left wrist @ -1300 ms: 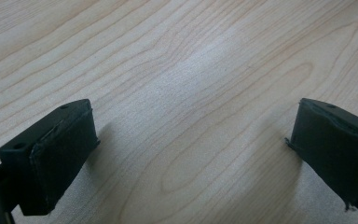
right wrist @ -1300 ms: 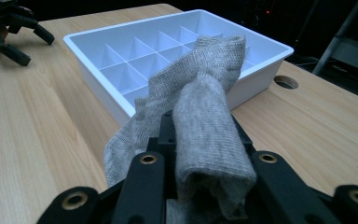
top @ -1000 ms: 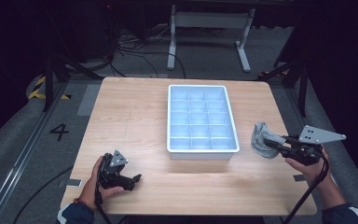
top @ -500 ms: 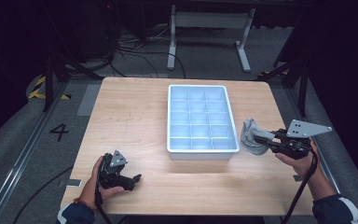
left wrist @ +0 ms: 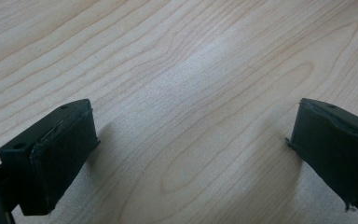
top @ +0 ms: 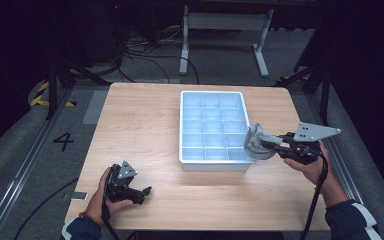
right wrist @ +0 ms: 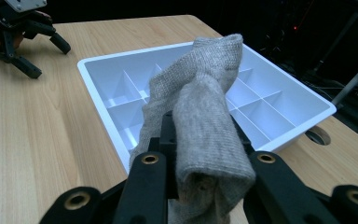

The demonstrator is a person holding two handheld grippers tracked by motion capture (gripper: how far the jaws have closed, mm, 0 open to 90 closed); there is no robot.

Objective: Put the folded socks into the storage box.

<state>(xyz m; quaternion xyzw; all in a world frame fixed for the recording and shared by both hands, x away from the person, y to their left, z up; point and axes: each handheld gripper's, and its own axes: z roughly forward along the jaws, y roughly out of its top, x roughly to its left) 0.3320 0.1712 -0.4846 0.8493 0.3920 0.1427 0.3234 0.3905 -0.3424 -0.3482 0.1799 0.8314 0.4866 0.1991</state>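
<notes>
Dark room all round: grey floor (top: 25,165) with a painted "4" (top: 63,141), cables, white stand legs (top: 225,30) behind. Pale wooden table (top: 145,125), grain plain. At its near left, left gripper (top: 139,192) low over bare wood, jaws wide apart, nothing between. In the middle, white divided tray (top: 211,95), compartments empty. At the tray's near right corner, right gripper (right wrist: 205,154) clamped on a grey sock (right wrist: 205,112), bunched, held over the rim.
</notes>
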